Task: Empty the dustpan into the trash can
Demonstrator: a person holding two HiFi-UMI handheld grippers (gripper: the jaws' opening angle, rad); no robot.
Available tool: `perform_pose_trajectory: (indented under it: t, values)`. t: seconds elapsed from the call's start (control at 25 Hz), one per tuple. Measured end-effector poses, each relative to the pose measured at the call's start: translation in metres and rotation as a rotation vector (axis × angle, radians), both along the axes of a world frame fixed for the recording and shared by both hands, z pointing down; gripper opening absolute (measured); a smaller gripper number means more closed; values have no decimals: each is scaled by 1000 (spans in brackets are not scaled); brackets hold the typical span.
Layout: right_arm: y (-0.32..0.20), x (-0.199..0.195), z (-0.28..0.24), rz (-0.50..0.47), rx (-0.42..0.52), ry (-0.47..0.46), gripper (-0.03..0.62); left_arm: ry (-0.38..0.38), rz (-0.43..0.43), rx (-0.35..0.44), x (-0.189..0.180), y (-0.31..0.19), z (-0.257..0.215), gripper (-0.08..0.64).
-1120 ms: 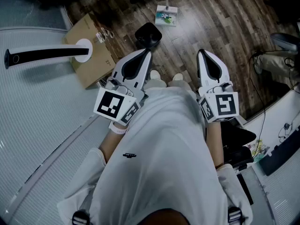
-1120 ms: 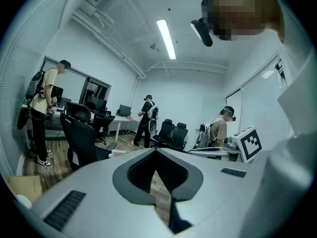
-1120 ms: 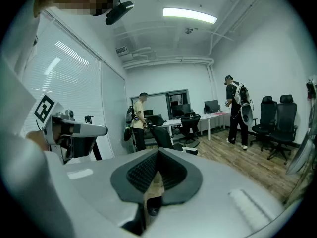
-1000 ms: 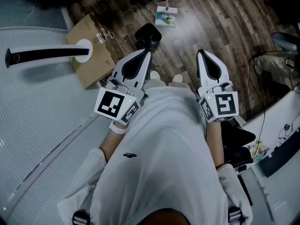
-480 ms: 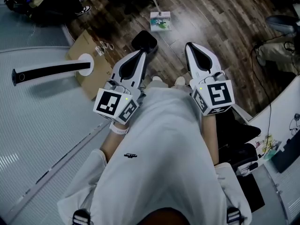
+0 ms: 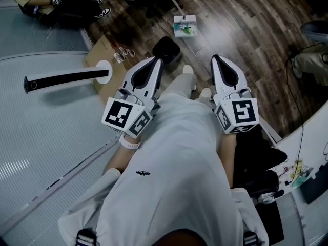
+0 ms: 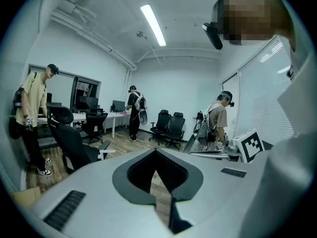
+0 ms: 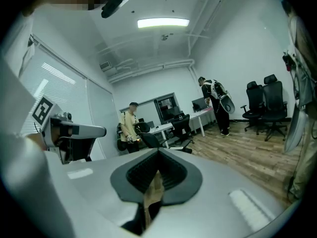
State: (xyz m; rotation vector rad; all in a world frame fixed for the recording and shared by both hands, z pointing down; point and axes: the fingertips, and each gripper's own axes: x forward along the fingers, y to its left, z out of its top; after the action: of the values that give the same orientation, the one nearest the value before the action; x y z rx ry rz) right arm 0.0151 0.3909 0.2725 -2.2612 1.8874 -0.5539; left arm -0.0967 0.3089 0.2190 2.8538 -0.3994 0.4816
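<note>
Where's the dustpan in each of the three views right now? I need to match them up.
Head view: the dustpan is at top centre, on the wood floor.
Left gripper view: not in it; only the wood floor and office chairs show ahead.
Right gripper view: not in it.
Shared landmark: the wood floor, which shows in all three views.

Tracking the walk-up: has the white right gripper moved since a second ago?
Yes. The white right gripper has come forward, nearer the white long-handled dustpan on the dark wooden floor.
</note>
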Motion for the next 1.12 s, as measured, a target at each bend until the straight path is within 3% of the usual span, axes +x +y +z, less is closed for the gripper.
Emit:
perform_pose_trajectory:
  t: [0.6,0.88,1.12]
  values:
    - [-67,78,36,75,-136,-20,12,-31,93,-77,119,-110,30,-2]
    - [-118,107,38,96,-180,-10,12,0,74,-93,140,-185,24,-2]
    - [-199,111,18,20,-151,42,12,37,29,-79,134,-247,20,-2]
